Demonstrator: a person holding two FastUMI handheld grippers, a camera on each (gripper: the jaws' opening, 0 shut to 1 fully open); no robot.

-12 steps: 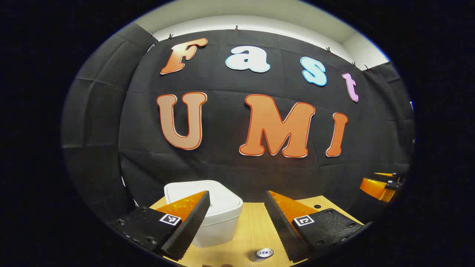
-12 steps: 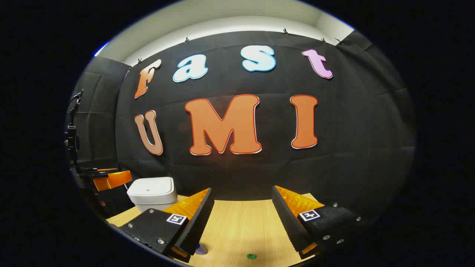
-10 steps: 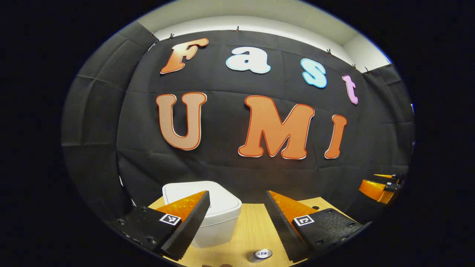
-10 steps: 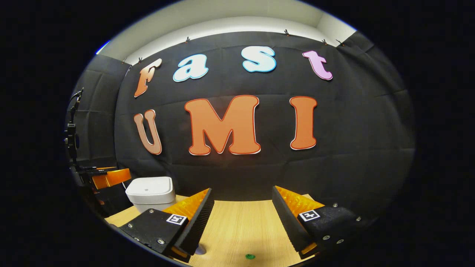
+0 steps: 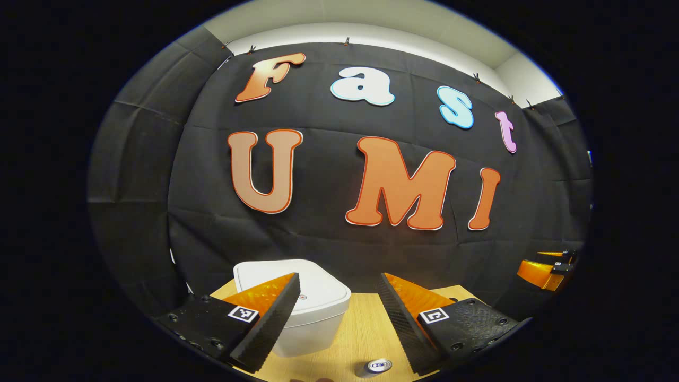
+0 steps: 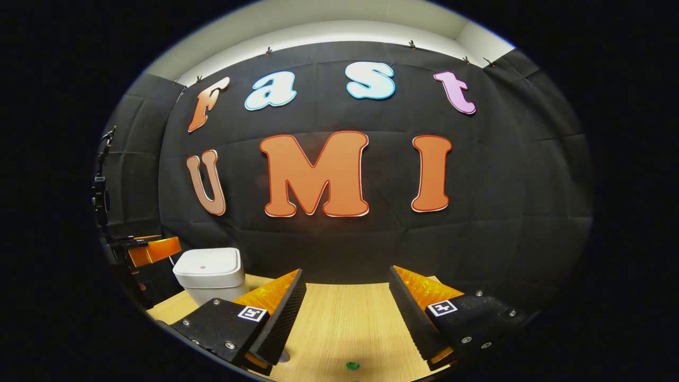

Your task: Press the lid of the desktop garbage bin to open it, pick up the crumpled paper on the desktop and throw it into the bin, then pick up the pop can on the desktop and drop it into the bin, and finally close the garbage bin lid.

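Hovering with jaws wide and empty, the left gripper (image 5: 339, 313) faces the white plastic garbage bin (image 5: 307, 313) near the wooden tabletop's (image 5: 360, 323) far left corner, lid shut; a silver pop can (image 5: 377, 366) stands near the front edge. Seen in the right gripper view, the right gripper (image 6: 345, 318) is equally wide, empty. Nothing looks started.

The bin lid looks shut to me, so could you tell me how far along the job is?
Nothing looks done: the bin has its lid down. Both the left gripper and right gripper are open and empty. The pop can stands on the desktop. Everything is left.
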